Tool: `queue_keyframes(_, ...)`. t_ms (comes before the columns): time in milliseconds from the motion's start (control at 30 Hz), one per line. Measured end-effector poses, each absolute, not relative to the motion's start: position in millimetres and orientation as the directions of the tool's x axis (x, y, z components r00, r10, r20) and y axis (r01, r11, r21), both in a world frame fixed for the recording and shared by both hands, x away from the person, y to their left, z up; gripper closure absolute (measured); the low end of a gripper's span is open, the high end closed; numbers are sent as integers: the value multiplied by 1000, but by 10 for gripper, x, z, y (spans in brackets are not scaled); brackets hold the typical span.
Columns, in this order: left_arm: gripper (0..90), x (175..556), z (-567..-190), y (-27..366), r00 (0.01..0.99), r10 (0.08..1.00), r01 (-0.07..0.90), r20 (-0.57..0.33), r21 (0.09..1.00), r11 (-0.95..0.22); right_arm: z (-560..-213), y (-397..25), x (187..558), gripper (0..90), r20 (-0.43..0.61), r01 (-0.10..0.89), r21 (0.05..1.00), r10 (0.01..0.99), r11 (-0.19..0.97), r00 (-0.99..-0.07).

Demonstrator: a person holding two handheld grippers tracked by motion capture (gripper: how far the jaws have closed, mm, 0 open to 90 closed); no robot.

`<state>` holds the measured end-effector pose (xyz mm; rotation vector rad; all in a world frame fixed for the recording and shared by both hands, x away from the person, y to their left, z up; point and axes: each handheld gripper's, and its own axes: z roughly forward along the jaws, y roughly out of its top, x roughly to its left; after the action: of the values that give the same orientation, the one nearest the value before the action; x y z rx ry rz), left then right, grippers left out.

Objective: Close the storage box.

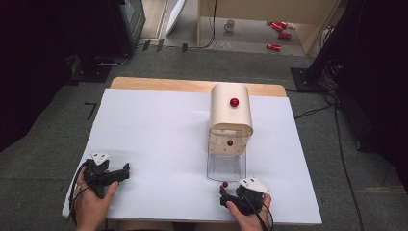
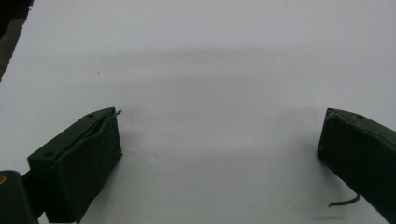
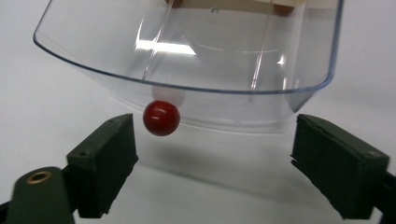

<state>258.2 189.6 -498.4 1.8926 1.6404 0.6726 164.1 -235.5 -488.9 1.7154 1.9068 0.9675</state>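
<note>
High view: white sheet-covered table [image 1: 159,144] with a pale wooden strip along the far edge. Right of centre stands a cream, round-topped wooden bread-box-shaped cabinet [image 1: 231,113] bearing a small red round knob on top [image 1: 234,102] and a second red knob lower on its front [image 1: 230,143]. A clear plastic drawer tray [image 1: 226,166] sticks out from the cabinet's base toward the person. Its front red ball handle [image 1: 224,184] sits at the near edge of the tray, just ahead of the right gripper [image 1: 230,195]. Right gripper view: the red ball handle [image 3: 161,118] is fixed to the curved clear front wall of the tray [image 3: 196,74]; the jaws stand wide apart, released, the ball near the left-hand pad [image 3: 109,158] but not touching it, the other pad [image 3: 338,163] well off to the side. Nothing is grasped. Left gripper [image 1: 126,169] rests on the sheet at the near left, held in a hand [image 1: 91,202], well apart from the cabinet. Left gripper view: its two black pads [image 2: 86,161] are spread wide over bare white sheet [image 2: 210,70], holding nothing; a loose thread hangs from the pad on the right.
</note>
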Motion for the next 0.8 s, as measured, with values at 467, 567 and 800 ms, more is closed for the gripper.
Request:
queue_keyframes(467, 0, 2582, -4984, 1896, 134, 991, 720, 21, 684, -112, -4934, -2269, 1600, 565, 191, 702, 712, 966, -14, -174)
queue_keyframes(567, 0, 2582, -4984, 1896, 134, 991, 721, 21, 684, -112, -4942, -2236, 1604, 633, 174, 696, 718, 967, 4, -186)
queue_keyframes(800, 0, 2582, -4985, 1896, 134, 991, 720, 21, 685, -112, -4949, -2169, 1611, 770, 153, 686, 727, 965, 37, -214)
